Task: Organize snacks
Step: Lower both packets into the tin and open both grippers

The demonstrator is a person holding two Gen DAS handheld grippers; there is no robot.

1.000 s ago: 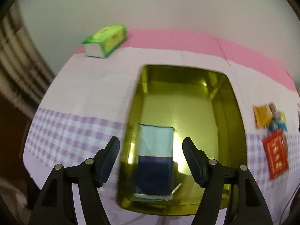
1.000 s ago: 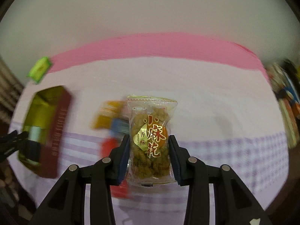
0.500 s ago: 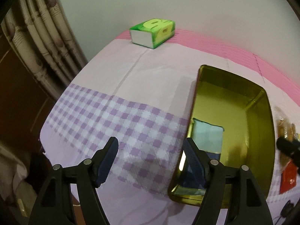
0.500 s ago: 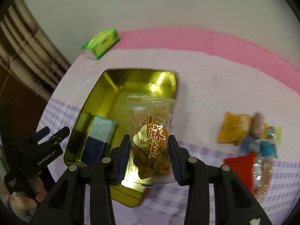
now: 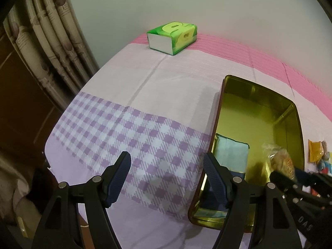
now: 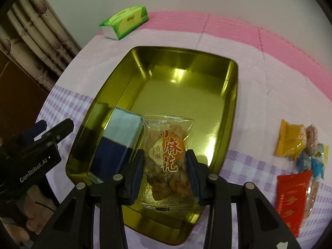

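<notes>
The right gripper (image 6: 165, 173) pinches a clear snack packet (image 6: 167, 157) of brown fried twists with red characters printed on its front, the two pads pressed against its sides, and holds it upright over the near part of a gold tin tray (image 6: 232, 87) that sits on the tablecloth (image 6: 259, 78). Inside the tray, at its near left corner and just beside the held packet, lies a flat pack (image 6: 119, 137) that is pale blue at one end and dark blue at the other. The left gripper (image 5: 167, 178) hangs over the purple-checked band of the cloth to the left of the tray, its jaws spread wide with nothing between them. On the cloth to the right of the tray, apart from it, lies a loose pile of snacks (image 6: 300, 155): a yellow-orange packet, a red one, and some blue-and-white ones. A green tissue pack (image 5: 172, 37) rests near the far edge by the wall, beside a curtain (image 5: 47, 47)
</notes>
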